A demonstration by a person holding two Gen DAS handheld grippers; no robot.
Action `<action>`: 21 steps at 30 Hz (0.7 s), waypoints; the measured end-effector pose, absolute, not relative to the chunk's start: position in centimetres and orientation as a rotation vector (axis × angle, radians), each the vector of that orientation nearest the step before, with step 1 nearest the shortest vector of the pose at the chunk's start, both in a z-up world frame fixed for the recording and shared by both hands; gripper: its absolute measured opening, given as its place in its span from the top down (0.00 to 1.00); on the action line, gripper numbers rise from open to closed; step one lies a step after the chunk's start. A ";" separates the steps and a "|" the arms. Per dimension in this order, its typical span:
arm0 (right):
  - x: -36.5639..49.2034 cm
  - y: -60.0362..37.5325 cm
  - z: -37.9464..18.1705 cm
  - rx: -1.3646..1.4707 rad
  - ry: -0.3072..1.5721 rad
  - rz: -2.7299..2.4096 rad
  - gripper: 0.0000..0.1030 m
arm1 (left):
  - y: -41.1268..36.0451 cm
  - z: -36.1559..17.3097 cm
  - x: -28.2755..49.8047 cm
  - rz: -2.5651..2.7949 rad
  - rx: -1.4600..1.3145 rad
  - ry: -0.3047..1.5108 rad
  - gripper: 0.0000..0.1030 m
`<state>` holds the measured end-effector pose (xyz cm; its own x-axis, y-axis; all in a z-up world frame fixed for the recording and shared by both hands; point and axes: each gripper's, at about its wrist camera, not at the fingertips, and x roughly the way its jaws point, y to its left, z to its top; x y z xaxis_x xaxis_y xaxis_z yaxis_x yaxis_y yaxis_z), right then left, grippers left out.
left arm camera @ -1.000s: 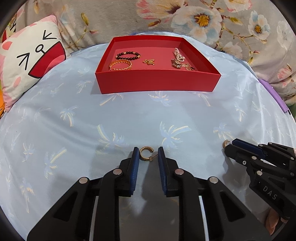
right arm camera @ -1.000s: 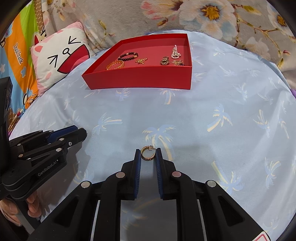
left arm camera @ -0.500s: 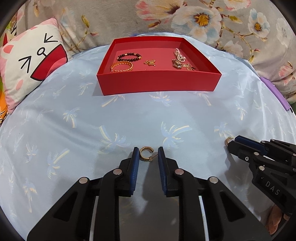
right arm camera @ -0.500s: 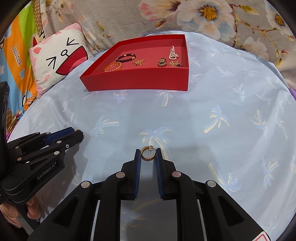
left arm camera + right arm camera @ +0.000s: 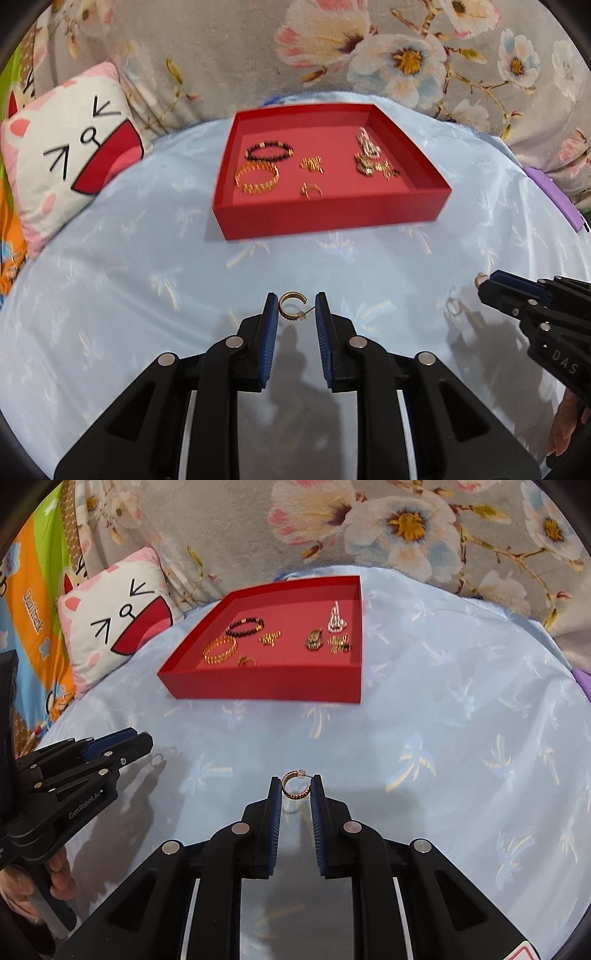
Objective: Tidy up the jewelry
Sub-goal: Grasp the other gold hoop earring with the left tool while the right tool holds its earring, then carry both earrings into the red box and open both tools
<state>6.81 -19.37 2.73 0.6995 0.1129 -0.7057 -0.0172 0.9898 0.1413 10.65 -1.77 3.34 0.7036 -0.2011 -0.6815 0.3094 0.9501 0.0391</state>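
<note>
Left hand-held gripper [image 5: 291, 308] pinches a gold hoop earring [image 5: 290, 305] between its blue pads above the palm-print bed sheet [image 5: 110, 295], while the right hand-held gripper [image 5: 296, 785] clamps a second hoop [image 5: 294, 785]. Beyond both, a red tray [image 5: 325, 216] on the bed holds bracelets [image 5: 257, 178], a ring [image 5: 311, 190] and other pieces.

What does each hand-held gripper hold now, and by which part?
Each holds a gold hoop earring: the left hand-held gripper pinches its earring by hoop and post; the right grips its earring across the hoop's sides.
</note>
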 end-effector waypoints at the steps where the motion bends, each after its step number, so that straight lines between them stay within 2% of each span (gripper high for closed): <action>1: 7.2 -19.5 3.2 0.118 0.783 0.066 0.86 | -1.8 4.0 11.2 -0.279 0.160 0.719 0.81; 12: 15.6 -20.3 8.2 0.124 0.711 0.071 0.86 | -3.6 8.4 19.0 -0.247 0.150 0.638 0.81; 21: 24.4 -21.0 8.3 0.147 0.735 0.053 0.86 | -5.6 8.5 26.5 -0.237 0.121 0.662 0.81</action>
